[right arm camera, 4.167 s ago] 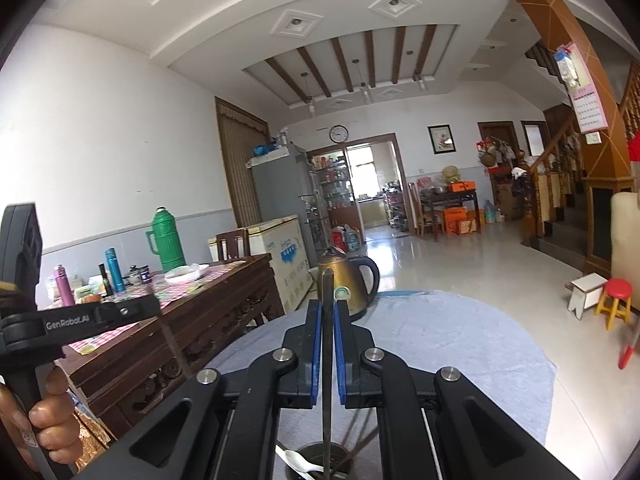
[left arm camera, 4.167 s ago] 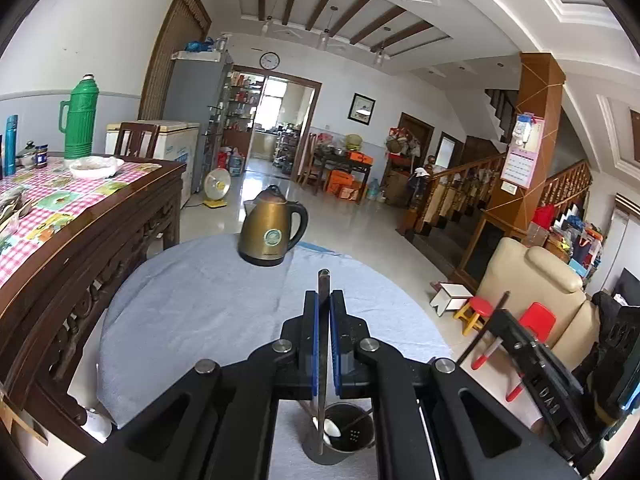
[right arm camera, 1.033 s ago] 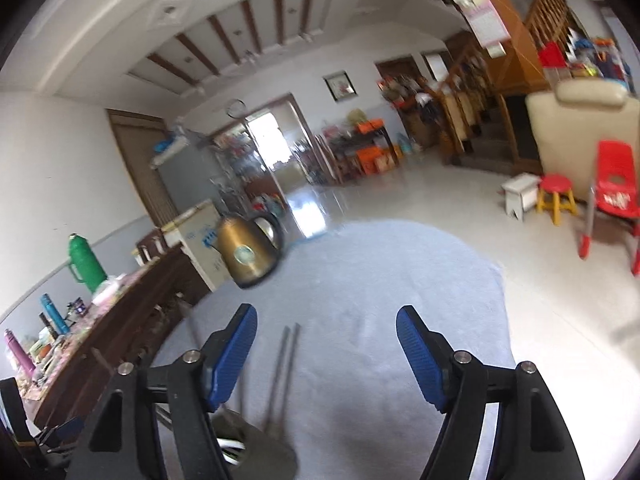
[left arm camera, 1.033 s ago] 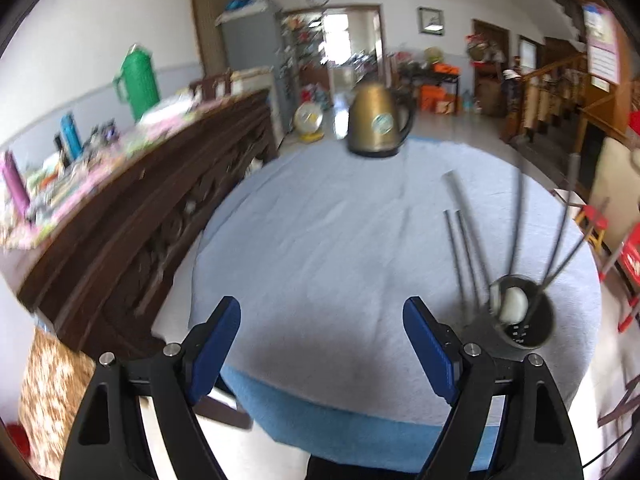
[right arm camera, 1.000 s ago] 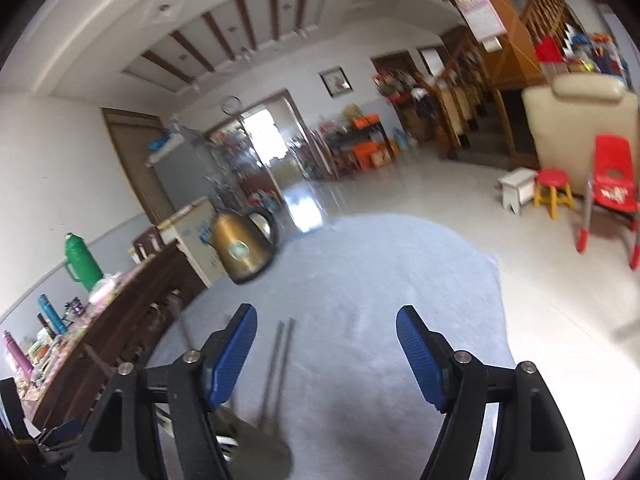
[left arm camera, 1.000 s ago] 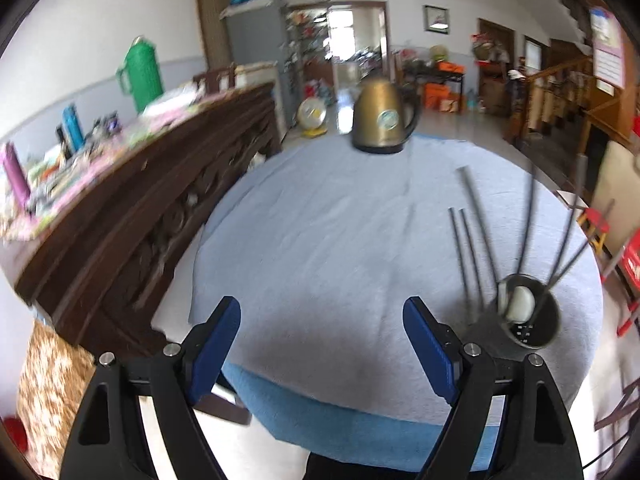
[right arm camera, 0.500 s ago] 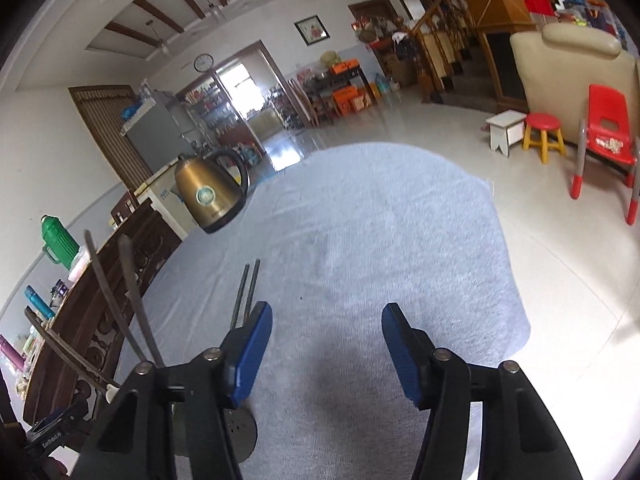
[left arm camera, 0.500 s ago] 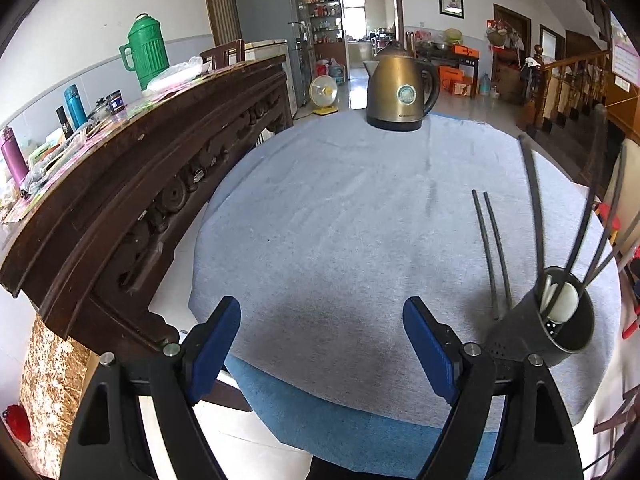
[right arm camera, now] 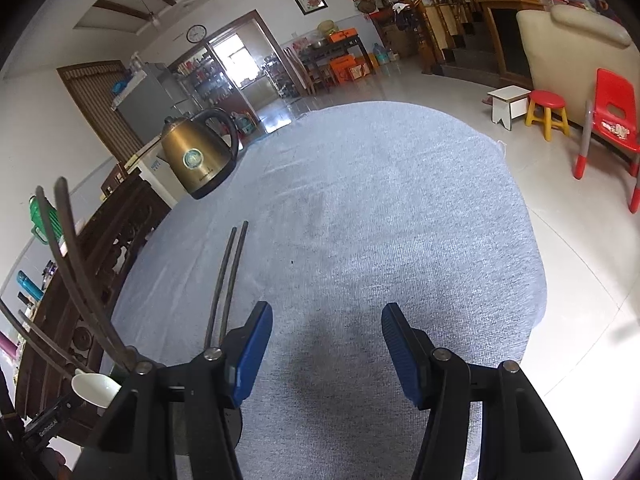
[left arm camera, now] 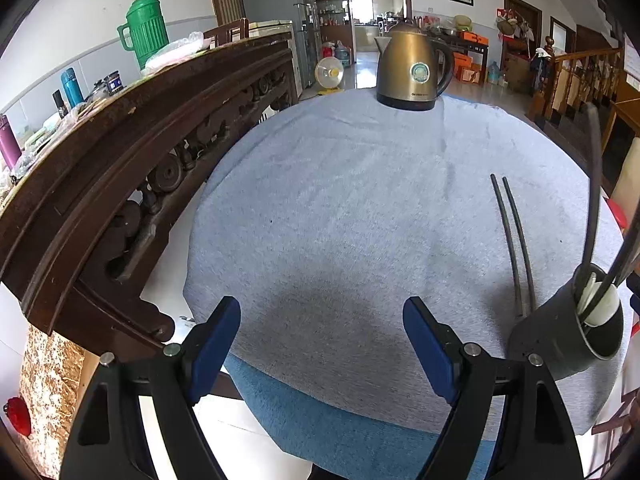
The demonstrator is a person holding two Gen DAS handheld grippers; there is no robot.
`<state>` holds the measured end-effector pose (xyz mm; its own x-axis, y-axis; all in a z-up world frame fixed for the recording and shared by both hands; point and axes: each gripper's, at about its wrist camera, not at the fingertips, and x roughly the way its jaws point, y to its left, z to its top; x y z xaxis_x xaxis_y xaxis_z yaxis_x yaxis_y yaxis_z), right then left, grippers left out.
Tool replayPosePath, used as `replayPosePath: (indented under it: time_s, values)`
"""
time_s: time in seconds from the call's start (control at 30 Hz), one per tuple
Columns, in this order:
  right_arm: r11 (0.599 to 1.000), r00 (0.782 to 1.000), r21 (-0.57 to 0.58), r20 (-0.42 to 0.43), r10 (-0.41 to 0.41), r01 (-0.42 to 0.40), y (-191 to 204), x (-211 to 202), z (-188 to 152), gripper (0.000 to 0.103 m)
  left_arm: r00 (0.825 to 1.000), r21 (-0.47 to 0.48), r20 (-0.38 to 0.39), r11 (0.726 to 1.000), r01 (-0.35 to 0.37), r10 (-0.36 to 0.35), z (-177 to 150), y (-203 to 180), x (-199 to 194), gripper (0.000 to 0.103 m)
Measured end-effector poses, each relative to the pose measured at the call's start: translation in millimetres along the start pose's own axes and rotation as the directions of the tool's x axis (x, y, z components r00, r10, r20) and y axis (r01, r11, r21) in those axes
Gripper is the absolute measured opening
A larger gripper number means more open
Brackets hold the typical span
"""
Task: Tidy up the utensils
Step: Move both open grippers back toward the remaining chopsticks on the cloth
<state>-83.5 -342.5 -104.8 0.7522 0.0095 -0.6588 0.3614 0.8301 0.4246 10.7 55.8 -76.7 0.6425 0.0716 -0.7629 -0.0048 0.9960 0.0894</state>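
A dark grey utensil holder (left arm camera: 568,332) stands at the near right of the round table with several dark chopsticks (left arm camera: 594,184) and a white spoon (left arm camera: 600,306) in it. A pair of dark chopsticks (left arm camera: 514,240) lies flat on the grey cloth beside it. My left gripper (left arm camera: 322,344) is open and empty, left of the holder. In the right wrist view the flat pair (right arm camera: 228,280) lies ahead on the left, and the spoon (right arm camera: 94,388) and upright chopsticks (right arm camera: 76,272) show at the far left. My right gripper (right arm camera: 326,350) is open and empty above the cloth.
A brass electric kettle (left arm camera: 412,68) stands at the far side of the table (left arm camera: 340,200). A carved dark wooden sideboard (left arm camera: 120,140) with a green thermos (left arm camera: 144,32) runs along the left. A red chair (right arm camera: 612,116) and stools (right arm camera: 548,114) stand on the floor to the right.
Both grippers were shut on a chopstick over the holder 4.2 s ago; now both are open and empty. Over the last second both lowered toward the table, the right one narrowing slightly.
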Motion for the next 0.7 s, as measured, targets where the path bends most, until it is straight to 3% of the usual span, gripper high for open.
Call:
replayPosePath:
  time_s: [0.7]
  values:
    - [1.0, 0.997, 0.017, -0.074, 0.017, -0.016, 1.3, 35.3, 1.8, 0.06, 0.997, 0.001, -0.07, 1.0, -0.028, 0.028, 5.4, -0.7, 38.5, 0.084]
